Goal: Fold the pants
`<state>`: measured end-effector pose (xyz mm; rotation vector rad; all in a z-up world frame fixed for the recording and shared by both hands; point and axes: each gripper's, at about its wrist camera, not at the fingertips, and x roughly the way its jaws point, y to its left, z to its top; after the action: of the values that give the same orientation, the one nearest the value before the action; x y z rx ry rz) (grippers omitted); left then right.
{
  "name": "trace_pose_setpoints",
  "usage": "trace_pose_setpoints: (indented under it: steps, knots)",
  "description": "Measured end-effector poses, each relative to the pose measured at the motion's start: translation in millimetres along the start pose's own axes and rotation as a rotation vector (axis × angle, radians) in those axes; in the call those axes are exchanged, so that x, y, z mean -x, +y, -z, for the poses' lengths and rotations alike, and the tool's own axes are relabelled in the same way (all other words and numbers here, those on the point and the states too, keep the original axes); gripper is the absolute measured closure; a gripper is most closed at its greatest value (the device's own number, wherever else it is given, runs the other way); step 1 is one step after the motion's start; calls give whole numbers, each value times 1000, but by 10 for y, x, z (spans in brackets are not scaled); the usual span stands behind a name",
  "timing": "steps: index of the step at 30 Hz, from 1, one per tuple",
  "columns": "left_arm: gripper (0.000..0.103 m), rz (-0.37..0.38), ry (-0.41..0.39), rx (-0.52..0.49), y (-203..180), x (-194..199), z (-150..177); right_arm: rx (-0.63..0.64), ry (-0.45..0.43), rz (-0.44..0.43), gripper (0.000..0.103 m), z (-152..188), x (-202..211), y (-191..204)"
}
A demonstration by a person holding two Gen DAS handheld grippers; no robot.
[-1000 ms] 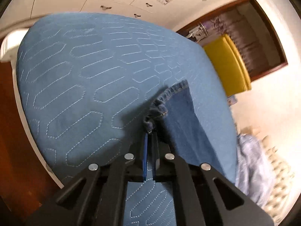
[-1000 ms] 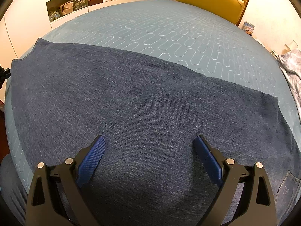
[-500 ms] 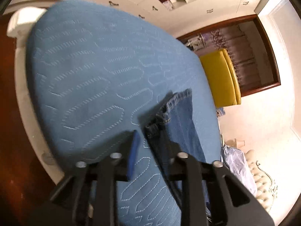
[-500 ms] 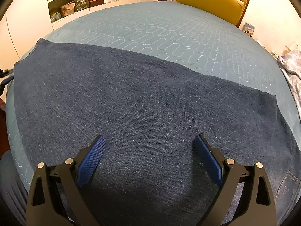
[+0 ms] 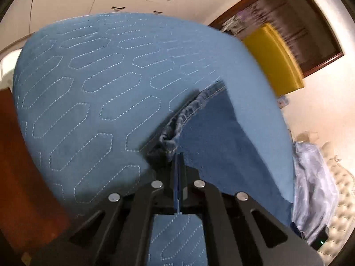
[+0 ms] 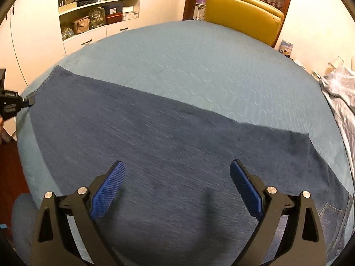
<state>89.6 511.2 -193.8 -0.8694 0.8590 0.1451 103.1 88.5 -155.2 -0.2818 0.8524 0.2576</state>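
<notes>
While the pants (image 6: pixel 168 155) lie flat across the blue quilted bed (image 6: pixel 199 66), long axis running from the hem at the left to the waist and pocket at the right, the left claw (image 5: pixel 178 168) is pinched shut on the bunched hem, its jaws having just been closing. The right claw (image 6: pixel 177 190) hovers wide and empty over mid-leg, so the left hand looks better placed to carry the hem toward the waist.
</notes>
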Motion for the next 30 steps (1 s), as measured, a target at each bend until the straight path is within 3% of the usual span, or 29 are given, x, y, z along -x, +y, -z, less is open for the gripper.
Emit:
trace_pose_setpoints:
  steps: [3, 6, 8, 10, 13, 16, 19, 21, 24, 27, 30]
  knots:
    - [93, -131, -64, -181, -364, 146, 127, -18, -3, -18, 11, -26, 11, 164]
    - [84, -163, -112, -473, -1097, 124, 334, -39, 25, -40, 11, -16, -77, 251]
    - [71, -151, -136, -659, -1566, -5, 504, -58, 49, -56, 11, 39, -146, 311]
    - [70, -166, -105, -808, -2055, -321, 643, -30, 77, -44, 11, 116, -221, 370]
    - [70, -177, -17, -940, -2462, -848, 811, -41, 108, -38, 11, 273, -325, 353]
    - [71, -259, 81, -976, -2550, -1382, 824, -42, 102, -47, 11, 318, -320, 347]
    - [64, -274, 73, -974, -2569, -1580, 749, -47, 111, -54, 11, 326, -341, 350]
    - [51, -296, 64, -956, -2526, -1556, 693, -45, 106, -53, 11, 337, -342, 364]
    - [51, -296, 45, -858, -2410, -1411, 525, -48, 111, -53, 11, 350, -349, 359]
    - [51, -291, -68, -714, -2152, -938, 414, -50, 121, -57, 10, 325, -364, 330]
    - [51, -307, -88, -728, -1930, -754, 634, -53, 121, -38, 5, 307, -381, 328]
